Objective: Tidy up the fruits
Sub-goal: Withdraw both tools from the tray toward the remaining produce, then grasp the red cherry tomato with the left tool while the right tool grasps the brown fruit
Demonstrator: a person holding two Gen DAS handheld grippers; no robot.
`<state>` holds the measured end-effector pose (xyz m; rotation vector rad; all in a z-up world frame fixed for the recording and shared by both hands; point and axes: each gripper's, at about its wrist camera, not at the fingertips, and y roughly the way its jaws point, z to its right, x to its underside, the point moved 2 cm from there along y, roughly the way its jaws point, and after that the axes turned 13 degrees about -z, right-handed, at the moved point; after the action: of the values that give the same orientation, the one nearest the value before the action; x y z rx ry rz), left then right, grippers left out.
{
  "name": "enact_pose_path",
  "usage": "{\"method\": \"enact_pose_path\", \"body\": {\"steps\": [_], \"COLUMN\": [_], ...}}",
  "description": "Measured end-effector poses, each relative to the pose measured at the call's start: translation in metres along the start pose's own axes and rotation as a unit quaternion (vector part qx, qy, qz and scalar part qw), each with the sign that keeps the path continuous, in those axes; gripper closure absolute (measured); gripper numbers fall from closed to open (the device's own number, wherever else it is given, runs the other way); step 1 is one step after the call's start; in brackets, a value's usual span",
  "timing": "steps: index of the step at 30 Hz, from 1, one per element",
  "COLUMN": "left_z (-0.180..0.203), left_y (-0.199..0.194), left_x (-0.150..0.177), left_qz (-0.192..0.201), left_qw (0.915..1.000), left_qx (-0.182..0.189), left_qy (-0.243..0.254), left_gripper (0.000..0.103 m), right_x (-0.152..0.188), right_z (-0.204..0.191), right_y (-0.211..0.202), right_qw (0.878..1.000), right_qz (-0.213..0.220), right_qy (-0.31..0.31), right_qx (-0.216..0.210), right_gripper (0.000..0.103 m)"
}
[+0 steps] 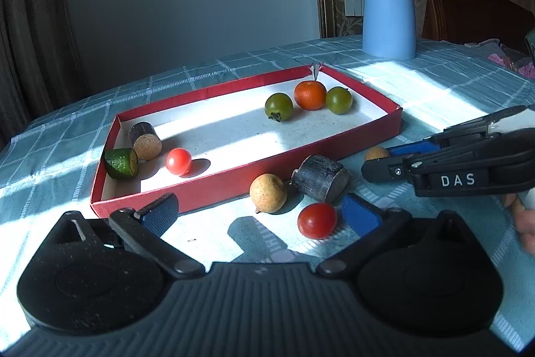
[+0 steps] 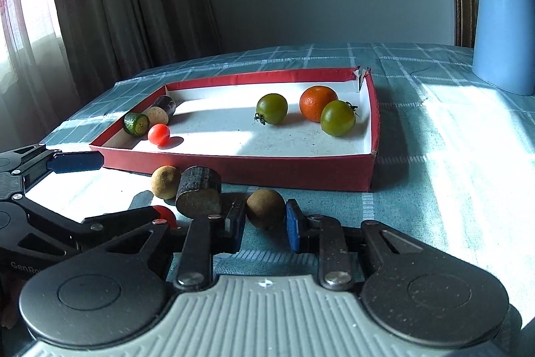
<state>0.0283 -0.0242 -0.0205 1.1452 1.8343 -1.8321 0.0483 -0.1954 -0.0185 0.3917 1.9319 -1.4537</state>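
A red tray (image 1: 214,183) (image 2: 267,166) holds two green tomatoes (image 1: 279,106), an orange (image 1: 310,94), a red cherry tomato (image 1: 178,161), a cucumber piece (image 1: 121,163) and a dark stalk piece (image 1: 144,140). On the cloth in front lie a tan longan (image 1: 268,193), a dark stalk piece (image 1: 319,178) and a red cherry tomato (image 1: 317,220). My left gripper (image 1: 260,213) is open around these. My right gripper (image 2: 264,219) is open, its pads either side of a second longan (image 2: 265,208) (image 1: 377,153), close to touching.
A blue kettle (image 1: 389,12) (image 2: 505,29) stands at the back right on the checked blue tablecloth (image 1: 434,79). A wooden chair back (image 1: 468,12) is behind the table. Curtains hang at the left.
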Motion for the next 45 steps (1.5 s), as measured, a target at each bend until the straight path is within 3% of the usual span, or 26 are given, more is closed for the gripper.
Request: {"method": "enact_pose_path", "body": {"steps": [5, 10, 12, 14, 16, 24, 29, 37, 45], "left_z": [0.006, 0.007, 0.013, 0.019, 0.023, 0.023, 0.029, 0.034, 0.035], "left_y": [0.014, 0.018, 0.015, 0.015, 0.015, 0.016, 0.013, 0.01, 0.008], "left_x": [-0.002, -0.005, -0.005, -0.006, -0.007, -0.007, -0.006, -0.004, -0.003], "left_qz": [-0.04, -0.045, -0.038, -0.038, -0.038, -0.04, -0.032, -0.026, -0.022], "left_qw": [0.9991, 0.9989, 0.999, 0.9989, 0.9989, 0.9989, 0.9987, 0.9982, 0.9983], "left_qx": [-0.009, -0.009, -0.015, -0.003, 0.004, 0.018, 0.016, 0.016, 0.008], "left_qy": [0.011, 0.006, 0.019, 0.026, 0.029, 0.019, 0.036, 0.051, 0.054], "left_gripper": [0.0, 0.001, 0.008, 0.026, 0.033, 0.036, 0.05, 0.062, 0.062], "right_x": [0.001, 0.001, 0.002, 0.002, 0.002, 0.002, 0.002, 0.002, 0.002], "right_z": [-0.001, -0.001, -0.001, -0.001, -0.001, -0.001, -0.001, -0.001, -0.001], "right_y": [0.001, 0.003, 0.003, 0.003, 0.003, 0.004, 0.004, 0.005, 0.005], "right_qw": [1.0, 1.0, 1.0, 1.0, 1.0, 1.0, 1.0, 1.0, 1.0], "right_qz": [-0.004, -0.007, -0.007, -0.007, -0.008, -0.008, -0.008, -0.009, -0.01], "right_qy": [-0.002, -0.001, -0.001, -0.001, 0.0, -0.001, -0.001, -0.001, -0.001], "right_qx": [0.002, 0.002, 0.002, 0.002, 0.001, 0.002, 0.003, 0.002, 0.002], "right_gripper": [0.078, 0.078, 0.078, 0.078, 0.078, 0.078, 0.078, 0.078, 0.078]}}
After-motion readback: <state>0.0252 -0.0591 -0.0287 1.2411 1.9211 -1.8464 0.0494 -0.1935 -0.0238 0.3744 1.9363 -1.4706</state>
